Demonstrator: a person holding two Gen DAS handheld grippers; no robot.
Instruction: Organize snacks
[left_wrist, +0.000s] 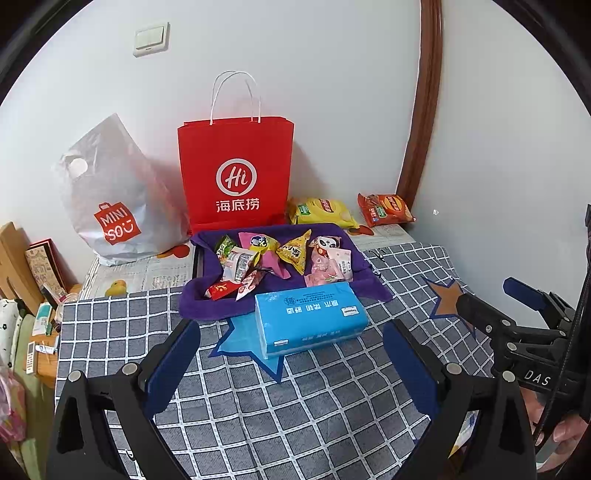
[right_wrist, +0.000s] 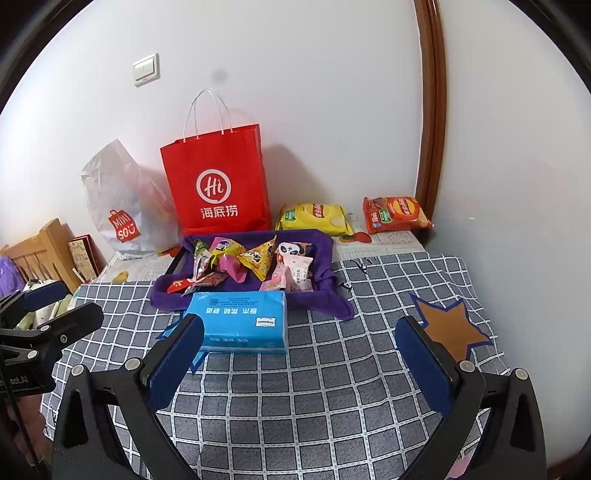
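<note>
Both my grippers, left gripper (left_wrist: 291, 365) and right gripper (right_wrist: 299, 362), hang over the checked cloth (right_wrist: 295, 398) with fingers spread, holding nothing. Small snacks (left_wrist: 273, 258) sit heaped in the purple tray (left_wrist: 207, 299). Behind the tray, the yellow chip bag (left_wrist: 321, 212) and orange chip bag (left_wrist: 386, 208) lie outside it. Tissue pack (left_wrist: 310, 317) touches the tray's front. Could be partly sorted or just laid out; I can't tell.
</note>
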